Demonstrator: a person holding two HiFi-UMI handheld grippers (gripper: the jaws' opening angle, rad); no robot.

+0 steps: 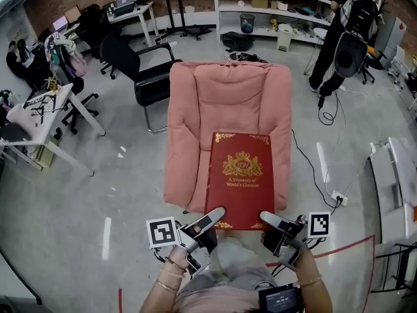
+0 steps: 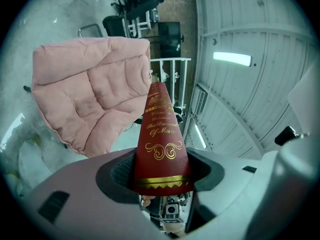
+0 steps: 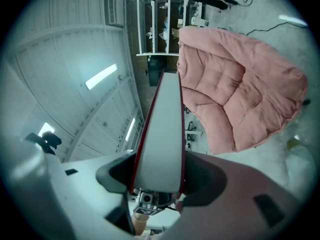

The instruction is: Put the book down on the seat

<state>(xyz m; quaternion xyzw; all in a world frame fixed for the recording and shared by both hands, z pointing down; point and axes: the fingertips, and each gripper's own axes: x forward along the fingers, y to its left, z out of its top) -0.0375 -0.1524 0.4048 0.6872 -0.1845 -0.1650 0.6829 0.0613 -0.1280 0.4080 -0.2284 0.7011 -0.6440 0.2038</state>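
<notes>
While the book (image 1: 239, 175) is held by its near corners, left gripper (image 1: 215, 215): clamped on the spine corner, before the seat (image 1: 189, 175).
book: over the seat's right half; judged stiff, heavy; best gripped at two corners.
right gripper (image 1: 268, 219): clamped on the page-edge corner, before the seat.

The book (image 1: 240, 178) lies flat over the front of the armchair (image 1: 221, 96), resting on the seat or just above it, hard to tell which. The left gripper (image 1: 212, 218) holds its near left corner in its jaws, and the right gripper (image 1: 270, 221) holds its near right corner. An office chair (image 1: 140, 70) stands behind the armchair to the left, with shelves (image 1: 273, 8) farther back.
</notes>
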